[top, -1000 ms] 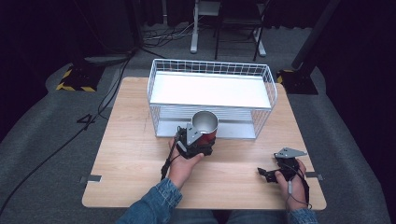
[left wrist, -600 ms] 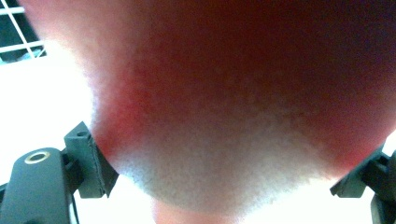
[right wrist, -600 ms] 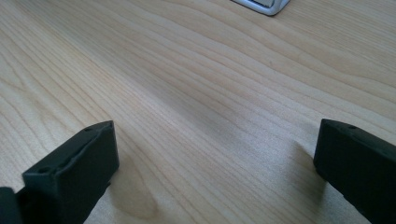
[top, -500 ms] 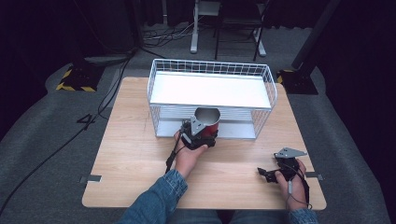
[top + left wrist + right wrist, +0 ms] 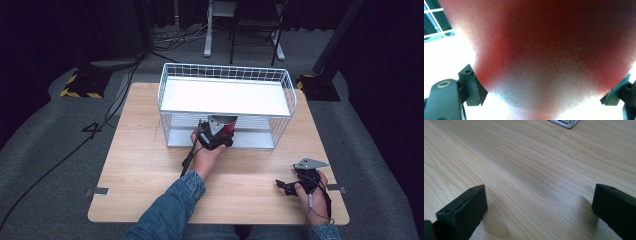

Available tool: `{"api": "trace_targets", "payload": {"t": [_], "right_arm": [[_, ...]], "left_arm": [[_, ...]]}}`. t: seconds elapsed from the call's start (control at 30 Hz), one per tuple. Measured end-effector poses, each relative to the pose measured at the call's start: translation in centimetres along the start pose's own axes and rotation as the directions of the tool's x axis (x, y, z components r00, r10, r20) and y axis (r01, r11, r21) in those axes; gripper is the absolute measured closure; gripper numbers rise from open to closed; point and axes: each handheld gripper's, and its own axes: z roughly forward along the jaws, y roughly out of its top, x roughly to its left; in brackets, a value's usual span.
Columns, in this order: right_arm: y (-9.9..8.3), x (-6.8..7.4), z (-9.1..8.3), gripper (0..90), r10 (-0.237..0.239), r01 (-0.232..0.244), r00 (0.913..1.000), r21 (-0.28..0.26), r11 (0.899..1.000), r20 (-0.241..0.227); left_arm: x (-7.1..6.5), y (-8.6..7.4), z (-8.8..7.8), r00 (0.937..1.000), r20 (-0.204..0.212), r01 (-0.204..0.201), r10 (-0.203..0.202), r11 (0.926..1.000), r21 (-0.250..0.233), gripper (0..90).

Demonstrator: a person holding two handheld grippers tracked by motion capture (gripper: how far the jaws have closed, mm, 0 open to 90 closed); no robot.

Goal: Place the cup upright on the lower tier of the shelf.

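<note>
Dark grey carpet surrounds a light wooden table (image 5: 150, 165), with cables and the legs of stands on the floor beyond its far edge. A white wire rack (image 5: 227, 102) stands on the far half of the table; it has a white shelf on top and an open lower level under it. Beyond the rack's far left corner a black base with yellow-and-black striped tape sits on the floor.

The left claw (image 5: 220, 131) is at the rack's near side, about midway along it, right at the mouth of the lower level, with the rack's front wires just above it. It is clamped on a red cup (image 5: 226, 129), whose metal inside shows at the opening. In the left gripper view the cup's red wall (image 5: 554, 55) bulges close to the lens, and the two black pads (image 5: 472, 86) press on it from either side, with bits of white wire at the upper left.

The right claw (image 5: 286, 186) rests low on the table near the front right corner, well apart from the rack and the cup. Its jaws stand wide apart with nothing between them; the right gripper view (image 5: 536, 207) shows bare wood grain there and a corner of the rack's base (image 5: 564, 123) far off.
</note>
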Motion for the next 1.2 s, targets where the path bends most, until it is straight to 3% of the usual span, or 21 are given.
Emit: {"api": "trace_targets", "payload": {"t": [0.13, 0.17, 0.2, 0.23, 0.33, 0.43, 0.47, 0.53, 0.57, 0.6, 0.63, 0.67, 0.7, 0.73, 0.77, 0.93, 1.2], "right_arm": [[0.0, 0.0, 0.0, 0.4, 0.0, 0.0, 1.0, 0.0, 1.0, 0.0], [0.0, 0.0, 0.0, 0.4, 0.0, 0.0, 1.0, 0.0, 1.0, 0.0], [0.0, 0.0, 0.0, 0.4, 0.0, 0.0, 1.0, 0.0, 1.0, 0.0], [0.0, 0.0, 0.0, 0.4, 0.0, 0.0, 1.0, 0.0, 1.0, 0.0], [0.0, 0.0, 0.0, 0.4, 0.0, 0.0, 1.0, 0.0, 1.0, 0.0], [0.0, 0.0, 0.0, 0.4, 0.0, 0.0, 1.0, 0.0, 1.0, 0.0], [0.0, 0.0, 0.0, 0.4, 0.0, 0.0, 1.0, 0.0, 1.0, 0.0], [0.0, 0.0, 0.0, 0.4, 0.0, 0.0, 1.0, 0.0, 1.0, 0.0], [0.0, 0.0, 0.0, 0.4, 0.0, 0.0, 1.0, 0.0, 1.0, 0.0], [0.0, 0.0, 0.0, 0.4, 0.0, 0.0, 1.0, 0.0, 1.0, 0.0], [0.0, 0.0, 0.0, 0.4, 0.0, 0.0, 1.0, 0.0, 1.0, 0.0], [0.0, 0.0, 0.0, 0.4, 0.0, 0.0, 1.0, 0.0, 1.0, 0.0], [0.0, 0.0, 0.0, 0.4, 0.0, 0.0, 1.0, 0.0, 1.0, 0.0], [0.0, 0.0, 0.0, 0.4, 0.0, 0.0, 1.0, 0.0, 1.0, 0.0], [0.0, 0.0, 0.0, 0.4, 0.0, 0.0, 1.0, 0.0, 1.0, 0.0], [0.0, 0.0, 0.0, 0.4, 0.0, 0.0, 1.0, 0.0, 1.0, 0.0], [0.0, 0.0, 0.0, 0.4, 0.0, 0.0, 1.0, 0.0, 1.0, 0.0]], "left_arm": [[0.5, 0.0, 0.8, 0.9993, 0.013, 0.035, -0.035, 0.9994, -0.006, 15.6], [0.8, 0.1, 0.9, 0.9998, 0.009, 0.019, -0.019, 0.9998, 0.0, 15.6], [0.8, 0.1, 1.0, 0.9994, -0.007, 0.033, -0.033, 0.9994, -0.008, 15.6], [0.8, 0.1, 1.2, 0.9978, 0.008, 0.065, -0.065, 0.9978, -0.006, 15.6], [1.3, 0.3, 1.5, 0.998, -0.033, 0.054, -0.054, 0.9986, -0.004, 15.6], [1.5, 0.3, 1.9, 0.9969, -0.023, 0.076, -0.075, 0.997, 0.018, 15.6], [1.4, 0.3, 2.2, 0.9946, -0.023, 0.101, -0.101, 0.9949, -0.001, 15.6], [1.5, 0.2, 2.4, 0.9931, -0.032, 0.113, -0.113, 0.9936, -0.007, 15.6], [1.2, 0.2, 2.8, 0.9845, -0.027, 0.171, -0.173, 0.9833, -0.062, 15.6], [1.6, 0.1, 2.6, 0.9907, -0.04, 0.129, -0.13, 0.9915, -0.012, 15.6], [1.4, 0.0, 3.0, 0.9849, -0.037, 0.167, -0.169, 0.9847, -0.048, 15.6], [1.8, -0.1, 2.8, 0.9912, -0.047, 0.124, -0.123, 0.9923, 0.003, 15.6], [2.1, -0.2, 2.8, 0.9947, -0.045, 0.094, -0.092, 0.9952, 0.029, 15.6], [2.1, -0.2, 2.9, 0.9958, -0.031, 0.087, -0.086, 0.9959, 0.026, 15.6], [2.1, -0.2, 3.0, 0.9949, -0.021, 0.099, -0.098, 0.995, 0.014, 15.6], [1.9, -0.3, 3.1, 0.9943, -0.048, 0.096, -0.095, 0.9953, 0.014, 15.6], [2.1, -0.5, 3.2, 0.9945, -0.031, 0.1, -0.1, 0.9949, 0.009, 15.5]]}}
